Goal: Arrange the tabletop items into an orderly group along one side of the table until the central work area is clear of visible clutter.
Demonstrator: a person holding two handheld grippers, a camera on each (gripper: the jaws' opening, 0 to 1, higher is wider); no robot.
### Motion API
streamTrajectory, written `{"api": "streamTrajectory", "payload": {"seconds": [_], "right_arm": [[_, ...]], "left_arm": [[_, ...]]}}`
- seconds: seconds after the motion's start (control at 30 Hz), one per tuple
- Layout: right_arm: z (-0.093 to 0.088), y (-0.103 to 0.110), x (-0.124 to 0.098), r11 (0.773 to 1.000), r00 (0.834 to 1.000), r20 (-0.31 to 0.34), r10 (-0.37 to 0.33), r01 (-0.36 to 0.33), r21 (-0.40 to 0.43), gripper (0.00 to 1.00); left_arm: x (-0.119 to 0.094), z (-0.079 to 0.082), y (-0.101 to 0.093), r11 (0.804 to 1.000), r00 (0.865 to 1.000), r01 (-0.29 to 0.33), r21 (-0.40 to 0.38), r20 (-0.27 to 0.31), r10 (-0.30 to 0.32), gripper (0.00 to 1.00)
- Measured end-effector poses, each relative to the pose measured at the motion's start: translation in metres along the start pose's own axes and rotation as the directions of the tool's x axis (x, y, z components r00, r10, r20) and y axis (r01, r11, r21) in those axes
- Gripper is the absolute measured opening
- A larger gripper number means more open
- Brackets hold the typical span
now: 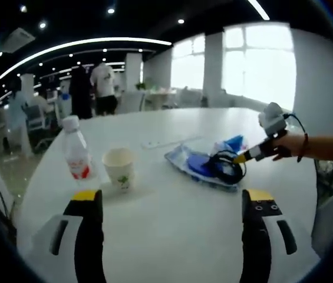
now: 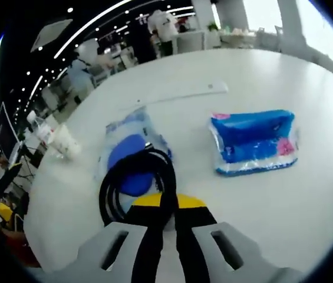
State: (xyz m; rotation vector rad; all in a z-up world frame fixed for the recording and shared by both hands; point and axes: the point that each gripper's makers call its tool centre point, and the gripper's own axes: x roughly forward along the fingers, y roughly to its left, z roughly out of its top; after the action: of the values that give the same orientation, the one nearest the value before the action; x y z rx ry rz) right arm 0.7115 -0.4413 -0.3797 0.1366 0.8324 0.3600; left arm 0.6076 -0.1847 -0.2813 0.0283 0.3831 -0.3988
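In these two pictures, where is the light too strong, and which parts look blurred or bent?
Left gripper view: the windows are blown out white, the white table edge curves from fisheye distortion, and the bottle label is soft. Right gripper view: the right gripper is near and blurred, shut on the black cable; the blue packet looks clear.

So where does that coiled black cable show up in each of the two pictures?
Left gripper view: the coiled black cable hangs right of centre, pinched by the right gripper, over the clear plastic bag with a blue item.
Right gripper view: the cable sits low and centre, clamped between this gripper's jaws, over the same bag.
Shared landmark: the white paper cup on the round white table.
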Motion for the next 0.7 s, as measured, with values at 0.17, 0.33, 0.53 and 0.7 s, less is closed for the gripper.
{"api": "streamTrajectory", "payload": {"seconds": [0.17,0.33,0.53,0.7], "right_arm": [[0.001,0.000,-0.002,0.999,1.000,0.000,0.012,-0.012,0.039,0.05],[0.005,0.002,-0.007,0.994,0.999,0.015,0.039,-0.041,0.098,0.03],[0.009,0.004,-0.010,0.991,0.998,0.028,0.059,-0.062,0.115,0.02],[0.011,0.005,-0.017,0.984,0.996,0.037,0.083,-0.088,0.157,0.02]], "left_arm": [[-0.002,0.001,0.001,1.000,1.000,-0.002,-0.006,0.003,0.002,0.95],[-0.002,0.001,0.001,1.000,1.000,-0.003,-0.004,0.003,0.003,0.95],[-0.002,0.002,-0.001,1.000,1.000,0.008,-0.005,0.009,-0.008,0.95],[-0.002,0.002,-0.002,1.000,1.000,0.012,0.000,0.008,-0.012,0.94]]}}
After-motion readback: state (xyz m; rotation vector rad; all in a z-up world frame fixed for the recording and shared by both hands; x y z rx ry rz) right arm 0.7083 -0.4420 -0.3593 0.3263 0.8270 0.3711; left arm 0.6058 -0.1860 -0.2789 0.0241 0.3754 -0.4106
